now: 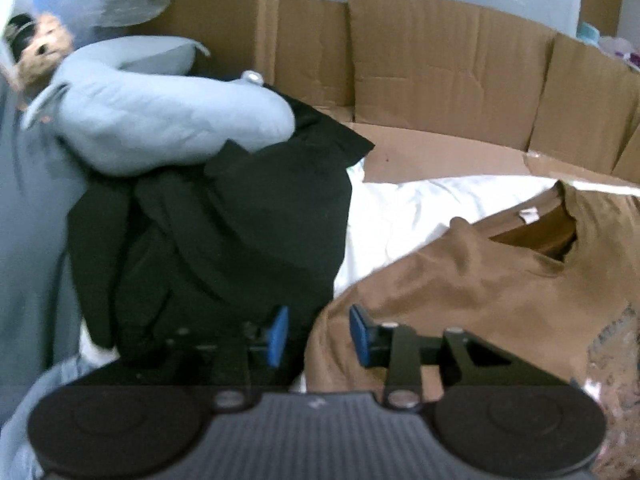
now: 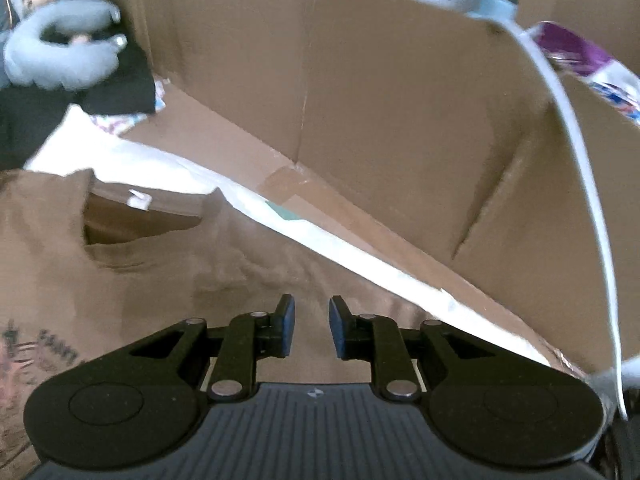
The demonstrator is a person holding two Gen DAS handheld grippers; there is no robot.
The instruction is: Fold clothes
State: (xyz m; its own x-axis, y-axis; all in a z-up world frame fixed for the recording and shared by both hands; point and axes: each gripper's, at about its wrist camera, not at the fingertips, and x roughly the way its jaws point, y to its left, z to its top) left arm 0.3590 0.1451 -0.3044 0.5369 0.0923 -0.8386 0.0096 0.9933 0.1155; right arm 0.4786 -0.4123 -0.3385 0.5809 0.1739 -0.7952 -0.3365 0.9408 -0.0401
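Cardboard walls (image 1: 448, 64) ringed the work area, with a white sheet (image 1: 400, 208) spread over the floor of it. Both views were soft and motion-smeared at the edges. I saw the brown T-shirt (image 1: 460, 280) lying flat on the sheet, collar and white neck tag facing up; its chest print was cut off at the frame edge and I couldn't read it. A black garment (image 1: 240, 232) sat heaped to the left of the shirt, partly under a pale blue neck pillow (image 1: 168, 120). Something tan and furry behind the pillow was too blurred to identify. Far right, a purple-and-white package (image 2: 580, 56) was cropped.

My left gripper (image 1: 319, 334) angled down over the shirt's left edge, jaws moderately apart, nothing pinched. My right gripper (image 2: 311, 330) pointed down at the shirt's right shoulder area, jaws parted a little less, blue pads (image 2: 288, 328) clear of the fabric, nothing held.
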